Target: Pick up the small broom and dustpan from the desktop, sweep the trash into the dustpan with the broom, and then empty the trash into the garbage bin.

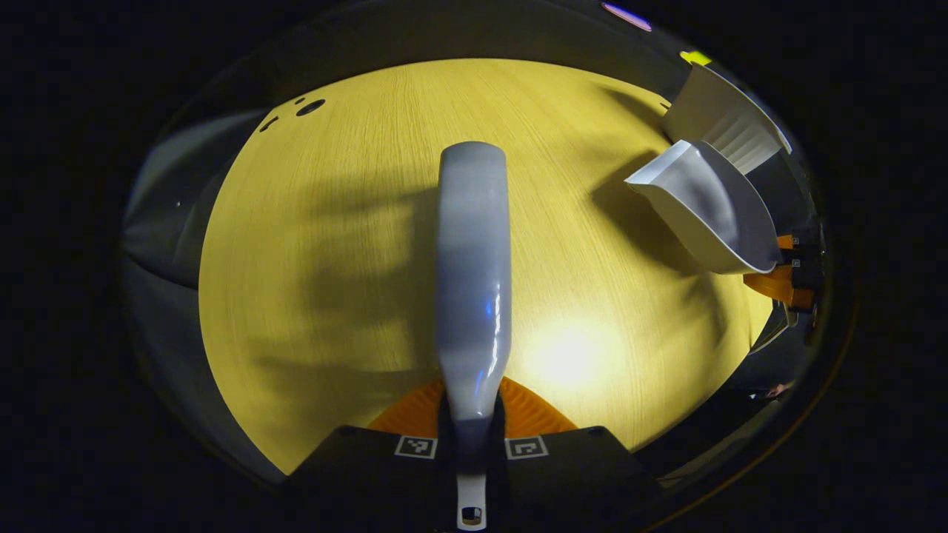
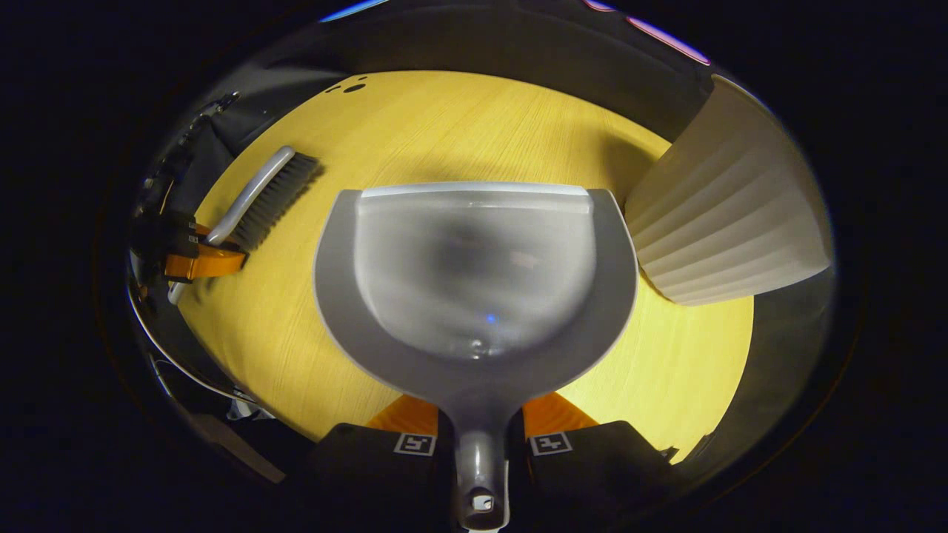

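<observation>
My left gripper (image 1: 472, 416) is shut on the handle of the small grey broom (image 1: 474, 266), which points straight ahead above the yellow wooden desktop (image 1: 333, 296). From the right gripper view the broom (image 2: 266, 194) is at the far left with its dark bristles over the desk, the left gripper (image 2: 198, 260) at its handle. My right gripper (image 2: 478, 423) is shut on the handle of the grey dustpan (image 2: 474, 274), held level above the desk. In the left gripper view the dustpan (image 1: 703, 207) hangs at the right, next to the white ribbed garbage bin (image 1: 729, 122).
The garbage bin (image 2: 733, 215) stands close to the dustpan's right side, at the desk's edge. Small dark holes (image 2: 354, 87) mark the desk's far end. Beyond the round desktop (image 2: 281, 326) edge lies dark floor and cloth.
</observation>
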{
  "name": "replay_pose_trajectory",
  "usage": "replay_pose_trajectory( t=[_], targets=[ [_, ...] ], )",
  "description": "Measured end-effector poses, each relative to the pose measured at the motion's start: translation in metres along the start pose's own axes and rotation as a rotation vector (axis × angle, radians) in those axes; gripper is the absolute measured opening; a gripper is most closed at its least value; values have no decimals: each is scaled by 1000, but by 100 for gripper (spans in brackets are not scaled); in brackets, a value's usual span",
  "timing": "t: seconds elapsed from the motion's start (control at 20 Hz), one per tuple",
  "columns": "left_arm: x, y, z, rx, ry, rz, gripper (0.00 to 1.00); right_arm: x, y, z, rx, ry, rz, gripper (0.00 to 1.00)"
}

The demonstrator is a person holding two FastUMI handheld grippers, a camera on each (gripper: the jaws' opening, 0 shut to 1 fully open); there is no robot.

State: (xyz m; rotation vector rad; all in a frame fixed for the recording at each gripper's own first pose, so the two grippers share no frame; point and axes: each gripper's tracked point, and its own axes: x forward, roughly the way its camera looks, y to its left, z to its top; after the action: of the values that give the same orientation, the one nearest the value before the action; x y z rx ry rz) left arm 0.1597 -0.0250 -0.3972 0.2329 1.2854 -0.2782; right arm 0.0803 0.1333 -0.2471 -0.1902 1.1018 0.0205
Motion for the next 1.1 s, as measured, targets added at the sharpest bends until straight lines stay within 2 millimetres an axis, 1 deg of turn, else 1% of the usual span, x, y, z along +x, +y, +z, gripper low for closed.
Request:
replay_pose_trajectory(
  t=[0.05, 0.15, 0.35, 0.75, 0.8, 0.85, 0.9, 0.95, 1.0, 1.05, 1.1],
  targets=[
    [3, 0, -2, 6, 3, 9, 19, 2, -3, 0, 3, 2, -3, 31],
    [3, -1, -2, 18, 2, 20, 19, 3, 0, -1, 8, 3, -4, 31],
    [1, -1, -2, 23, 2, 34, 21, 6, -1, -3, 0, 15, 0, 32],
    [-3, -1, 5, 63, 26, 53, 25, 16, -6, -4, -2, 50, 9, 34],
    [-4, -1, 6, 69, 29, 55, 25, 17, -6, -5, -2, 54, 9, 34],
    [-4, -1, 6, 73, 32, 59, 29, 18, -7, -4, 0, 56, 8, 35],
    [-4, 0, 6, 76, 36, 61, 27, 20, -8, -4, -1, 58, 8, 35],
    [-4, -1, 6, 78, 40, 62, 27, 20, -9, -3, 4, 55, 14, 36],
    [-4, -3, 6, 82, 45, 61, 28, 18, -12, -3, 7, 49, 11, 28],
    [-3, -4, 4, 85, 46, 62, 28, 18, -15, -5, 10, 48, 12, 29],
    [-5, -5, 3, 88, 48, 64, 31, 16, -15, -6, 16, 44, 14, 31]
  ],
)
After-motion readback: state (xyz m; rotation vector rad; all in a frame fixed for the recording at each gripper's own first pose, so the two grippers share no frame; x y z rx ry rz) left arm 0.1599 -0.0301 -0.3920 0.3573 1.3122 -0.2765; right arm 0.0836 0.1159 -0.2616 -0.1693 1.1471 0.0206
